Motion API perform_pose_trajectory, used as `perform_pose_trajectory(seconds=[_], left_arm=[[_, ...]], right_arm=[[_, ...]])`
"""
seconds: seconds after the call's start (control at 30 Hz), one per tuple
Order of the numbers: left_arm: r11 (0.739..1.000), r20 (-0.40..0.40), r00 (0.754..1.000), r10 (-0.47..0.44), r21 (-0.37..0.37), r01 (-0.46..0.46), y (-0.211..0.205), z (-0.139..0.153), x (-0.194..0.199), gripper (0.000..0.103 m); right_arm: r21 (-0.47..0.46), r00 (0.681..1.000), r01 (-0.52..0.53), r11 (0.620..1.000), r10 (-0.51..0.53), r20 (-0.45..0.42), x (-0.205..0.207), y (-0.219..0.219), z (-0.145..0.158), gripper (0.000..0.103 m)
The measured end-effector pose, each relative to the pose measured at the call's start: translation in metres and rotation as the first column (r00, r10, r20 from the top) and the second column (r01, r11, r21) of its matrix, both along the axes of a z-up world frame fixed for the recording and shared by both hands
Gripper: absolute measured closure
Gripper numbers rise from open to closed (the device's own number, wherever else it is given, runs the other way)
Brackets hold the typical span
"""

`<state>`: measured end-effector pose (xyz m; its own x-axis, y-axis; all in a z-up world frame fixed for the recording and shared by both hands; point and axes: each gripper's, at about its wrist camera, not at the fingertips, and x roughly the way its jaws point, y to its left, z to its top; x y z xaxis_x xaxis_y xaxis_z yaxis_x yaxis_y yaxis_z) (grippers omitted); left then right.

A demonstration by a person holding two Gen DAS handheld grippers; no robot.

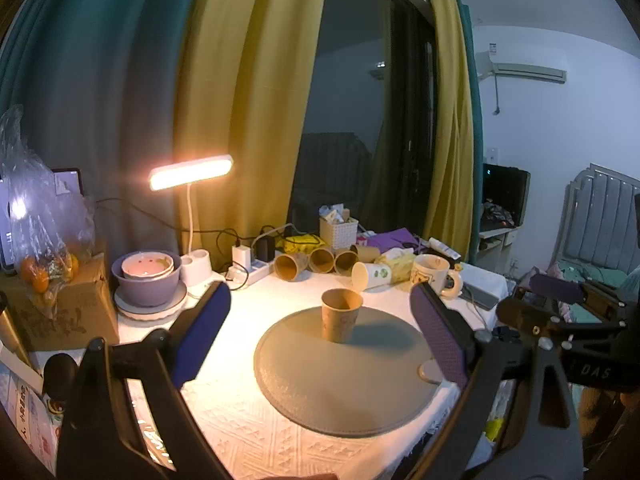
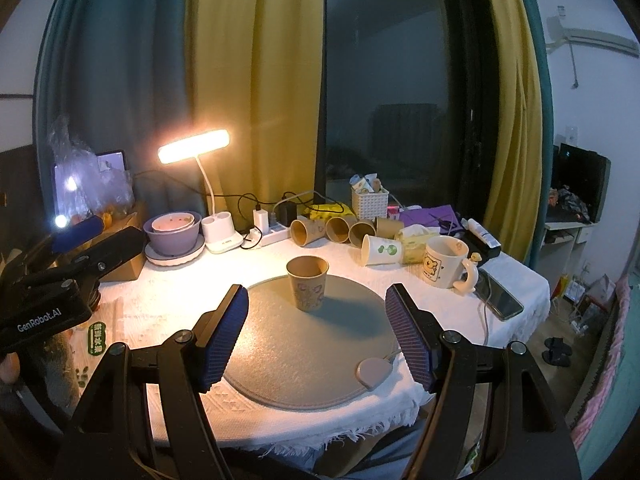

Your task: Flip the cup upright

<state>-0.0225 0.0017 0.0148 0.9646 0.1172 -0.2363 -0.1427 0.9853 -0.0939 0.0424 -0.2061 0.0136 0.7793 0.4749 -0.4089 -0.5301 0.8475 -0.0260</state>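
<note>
Paper cup: the brown kraft paper cup (image 1: 341,314) (image 2: 307,283) stands upright, mouth up, tapered, with a faint printed pattern; ahead of both grippers, touching neither.
Mat: round grey mat (image 1: 344,384) (image 2: 280,344) with a fine grained surface and stitched rim; the cup stands on its far part.
Left gripper (image 1: 320,328): jaws spread wide, empty; flat pads with blue ribbed facing on black arms.
Right gripper (image 2: 316,330): jaws spread wide, empty; same blue ribbed pads, cup beyond the gap.
Tablecloth: white woven tablecloth (image 1: 248,432) (image 2: 132,320), embossed diamond texture, frayed near edge.
Beyond the cup: ceramic bear mug (image 1: 434,274) (image 2: 448,262), upright, ahead right.
</note>
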Motion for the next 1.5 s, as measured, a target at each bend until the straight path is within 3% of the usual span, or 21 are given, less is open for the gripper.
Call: perform_pose_trajectory(seconds=[1.5], left_arm=[[1.000, -0.003, 1.000, -0.003, -0.003, 0.003, 0.003, -0.002, 0.001, 0.011]], right_arm=[[-0.007, 1.000, -0.006, 1.000, 0.006, -0.022, -0.002, 0.003, -0.012, 0.029]])
